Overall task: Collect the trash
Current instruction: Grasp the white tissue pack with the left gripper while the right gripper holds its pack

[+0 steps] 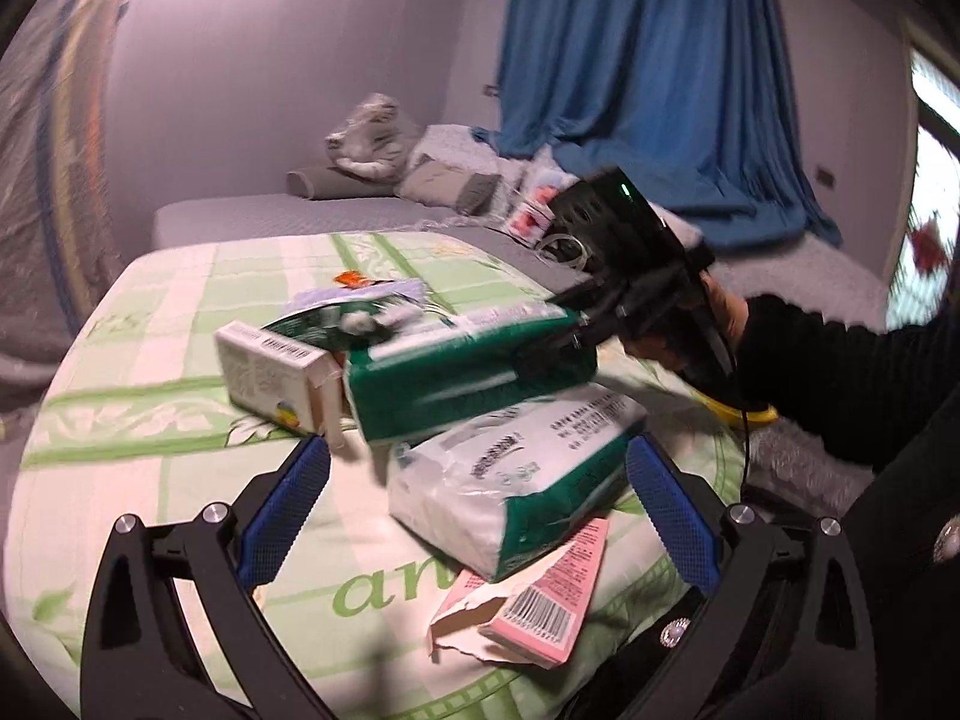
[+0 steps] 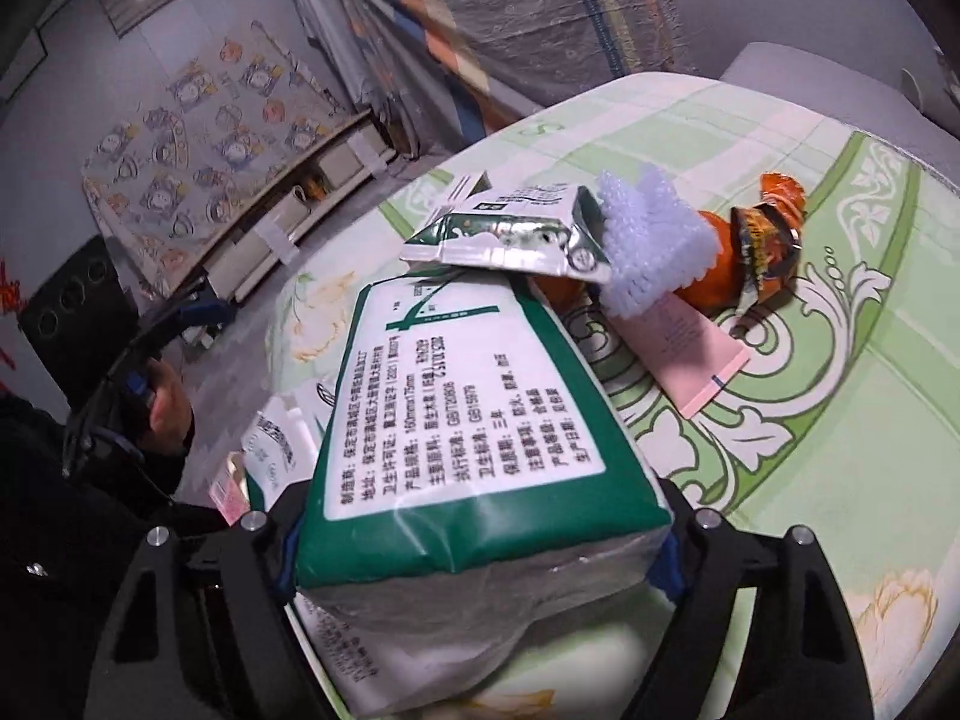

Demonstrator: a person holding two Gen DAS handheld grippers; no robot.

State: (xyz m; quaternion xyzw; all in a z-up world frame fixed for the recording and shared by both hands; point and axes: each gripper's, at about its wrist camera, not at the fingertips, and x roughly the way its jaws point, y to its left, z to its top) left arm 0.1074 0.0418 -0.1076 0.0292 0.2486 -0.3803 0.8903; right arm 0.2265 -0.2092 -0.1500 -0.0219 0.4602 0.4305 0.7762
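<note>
Right gripper (image 2: 480, 546) clamps the green tissue pack (image 2: 474, 420) crosswise, long axis pointing away; left gripper (image 1: 480, 510) gapes empty nearby.

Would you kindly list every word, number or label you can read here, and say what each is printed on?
"an": large green letters on the green-patterned bedcover, the rest hidden under the packs.
"GB/T20808": on the white label of the green tissue pack; the Chinese lines around it are too small to read surely.
Barcode on the pink box: digits unreadable.
Small white box: print blurred.
</note>
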